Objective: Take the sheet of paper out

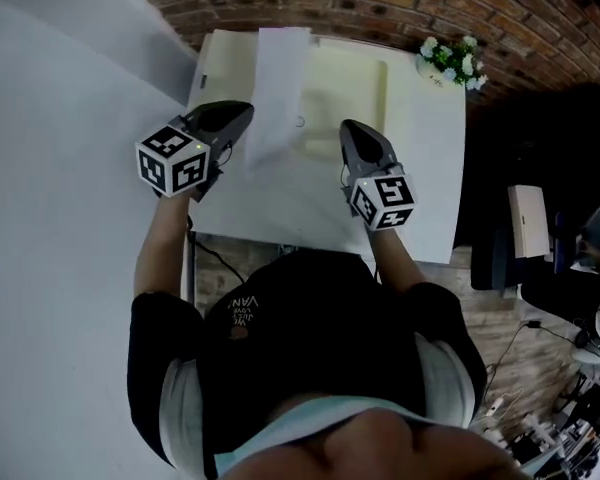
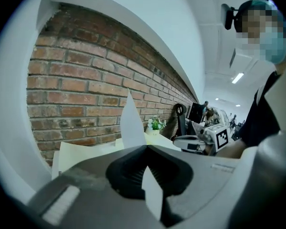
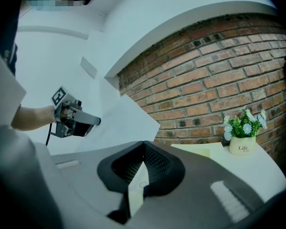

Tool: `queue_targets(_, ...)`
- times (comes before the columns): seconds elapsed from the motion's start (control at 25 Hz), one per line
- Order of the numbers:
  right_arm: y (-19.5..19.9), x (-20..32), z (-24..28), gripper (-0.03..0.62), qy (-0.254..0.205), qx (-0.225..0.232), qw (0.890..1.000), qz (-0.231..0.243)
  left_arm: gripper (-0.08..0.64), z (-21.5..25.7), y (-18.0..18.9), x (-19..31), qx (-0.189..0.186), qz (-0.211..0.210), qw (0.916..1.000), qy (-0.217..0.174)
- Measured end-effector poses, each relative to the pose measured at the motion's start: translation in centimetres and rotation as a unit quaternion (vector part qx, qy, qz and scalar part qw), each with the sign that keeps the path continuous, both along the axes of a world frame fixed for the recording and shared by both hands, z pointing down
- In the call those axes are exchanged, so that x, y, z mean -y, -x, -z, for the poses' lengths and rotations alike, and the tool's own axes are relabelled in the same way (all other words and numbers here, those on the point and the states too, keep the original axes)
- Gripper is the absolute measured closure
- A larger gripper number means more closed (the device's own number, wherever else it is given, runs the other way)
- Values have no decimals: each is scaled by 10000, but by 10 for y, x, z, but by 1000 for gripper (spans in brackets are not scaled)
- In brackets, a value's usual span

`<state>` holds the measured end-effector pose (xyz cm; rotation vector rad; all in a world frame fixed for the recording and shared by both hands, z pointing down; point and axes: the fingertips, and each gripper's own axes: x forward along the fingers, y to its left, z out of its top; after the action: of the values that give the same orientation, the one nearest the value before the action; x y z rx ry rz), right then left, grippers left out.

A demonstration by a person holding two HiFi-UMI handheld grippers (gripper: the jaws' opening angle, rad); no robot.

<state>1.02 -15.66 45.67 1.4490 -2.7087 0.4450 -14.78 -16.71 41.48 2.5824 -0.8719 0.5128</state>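
- Leave no slack in the left claw [image 1: 244, 112], now clenched on the left edge of the paper [image 1: 280, 73]. Seen edge-on between the shut jaws in the left gripper view.
- Lift slowly and straight, away from the folder [image 1: 352, 88], against the likely bending and swinging of a thin sheet pinched at one edge only.
- Avoid any twist of the wrist, to make no crease at the pinch.
- Use the right claw [image 1: 347, 126] as an anchor: clenched now on a pale edge of the folder, lying flat on the desk [image 1: 430, 178].
- Press down lightly there, to stop the folder from rising together with the paper.
- Check the lower edge of the paper: raised above the desk and leaning over the left part of the folder, but impossible to tell whether already fully clear of it.
- Pull only as far as needed to free that edge, then stop.
- Mind the pot [image 1: 448, 60] at the far right corner of the desk, well apart from both claws. No sweep toward it.
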Motion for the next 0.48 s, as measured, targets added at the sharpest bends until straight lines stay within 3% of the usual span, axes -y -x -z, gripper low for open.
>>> queue_targets(0.48,23,2,2,592,-159,-58,9998,101,558,53,4,-33,16,-431,9968,-675)
